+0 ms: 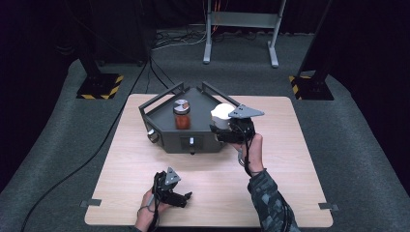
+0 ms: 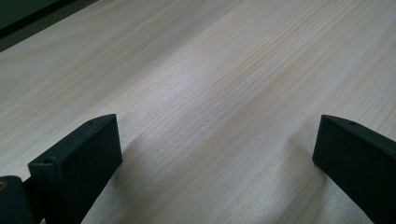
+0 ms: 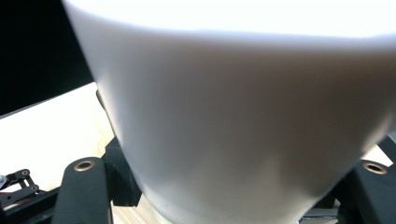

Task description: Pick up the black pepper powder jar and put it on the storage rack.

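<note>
White cup (image 1: 222,114): held between the jaws of the right gripper (image 1: 231,129), which is clenched on its lower body. In the right gripper view the cup (image 3: 243,116) sits directly ahead of the camera, a jaw pressing on each side of its narrowing base; it widens upward and its wall is plain and unmarked. In the high view the cup is upright, at the right front corner of the dark grey tray (image 1: 164,126), just ahead of the gripper's grey plate. Whether its base rests on the tray or is lifted clear cannot be told.

Jar (image 1: 182,114): stands upright on the tray floor, well to the left of the right gripper. Orange-red contents, round silver lid.

Tray: angular, with raised rail walls, on the far middle of the wooden table (image 1: 121,159).

Right hand (image 1: 253,151): wrapped around the gripper body from behind, in a patterned sleeve.

Left gripper (image 1: 181,197): released, jaws standing wide apart, low over the near table edge, well apart from the tray. In the left gripper view bare wood grain (image 2: 210,93) lies between and beyond the jaws. The left hand (image 1: 149,207) holds it from behind.
</note>
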Demonstrator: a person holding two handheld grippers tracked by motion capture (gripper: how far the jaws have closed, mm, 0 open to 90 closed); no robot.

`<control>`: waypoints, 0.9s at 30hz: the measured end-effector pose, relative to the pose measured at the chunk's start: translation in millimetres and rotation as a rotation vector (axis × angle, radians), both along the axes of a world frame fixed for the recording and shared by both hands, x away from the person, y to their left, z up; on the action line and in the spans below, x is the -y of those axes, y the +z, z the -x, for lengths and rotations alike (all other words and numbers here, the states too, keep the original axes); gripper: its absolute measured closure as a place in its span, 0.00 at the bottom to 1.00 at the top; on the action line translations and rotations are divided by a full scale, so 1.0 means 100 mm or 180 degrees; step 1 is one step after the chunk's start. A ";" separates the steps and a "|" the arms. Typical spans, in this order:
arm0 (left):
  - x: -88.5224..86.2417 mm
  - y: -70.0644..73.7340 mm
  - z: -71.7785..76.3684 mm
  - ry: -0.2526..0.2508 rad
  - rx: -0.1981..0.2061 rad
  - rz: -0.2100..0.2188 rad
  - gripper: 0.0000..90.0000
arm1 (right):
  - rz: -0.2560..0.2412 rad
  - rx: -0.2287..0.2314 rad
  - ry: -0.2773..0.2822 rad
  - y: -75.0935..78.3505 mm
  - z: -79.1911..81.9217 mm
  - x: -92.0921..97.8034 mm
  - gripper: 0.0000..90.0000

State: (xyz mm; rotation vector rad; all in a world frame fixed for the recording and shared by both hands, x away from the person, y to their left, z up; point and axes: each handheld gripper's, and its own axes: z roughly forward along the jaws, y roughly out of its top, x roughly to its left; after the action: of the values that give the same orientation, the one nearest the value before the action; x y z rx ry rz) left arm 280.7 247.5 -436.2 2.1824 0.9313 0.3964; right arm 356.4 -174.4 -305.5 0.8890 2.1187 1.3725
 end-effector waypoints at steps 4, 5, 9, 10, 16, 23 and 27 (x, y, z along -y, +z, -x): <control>0.00 0.00 0.00 0.0003 0.0002 0.0001 0.01 | 0.0002 -0.0012 0.0009 0.02 -0.03 -0.02 0.33; 0.00 0.00 0.00 0.0003 0.0001 0.0000 0.01 | 0.0000 -0.0016 0.0010 0.02 -0.04 -0.02 0.33; 0.00 0.00 0.00 0.0003 0.0001 0.0000 0.01 | -0.0009 -0.0020 0.0019 0.03 -0.08 -0.03 0.33; 0.00 0.00 0.00 0.0002 0.0002 -0.0002 0.01 | -0.0008 -0.0024 0.0020 0.04 -0.09 -0.04 0.33; 0.00 0.00 0.00 0.0002 0.0004 -0.0002 0.01 | 0.0010 -0.0034 0.0034 0.06 -0.14 -0.09 0.33; 0.00 0.00 0.01 0.0002 0.0005 0.0001 0.01 | -0.0004 -0.0058 0.0047 0.06 -0.21 -0.11 0.33; 0.00 0.00 0.01 0.0003 0.0005 0.0003 0.01 | -0.0008 -0.0060 0.0052 0.07 -0.24 -0.12 0.33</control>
State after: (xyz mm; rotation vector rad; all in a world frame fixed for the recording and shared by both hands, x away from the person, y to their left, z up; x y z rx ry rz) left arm 280.1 247.7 -436.3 2.1807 0.9314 0.3979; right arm 380.1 -162.0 -298.3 0.8908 2.1433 1.3803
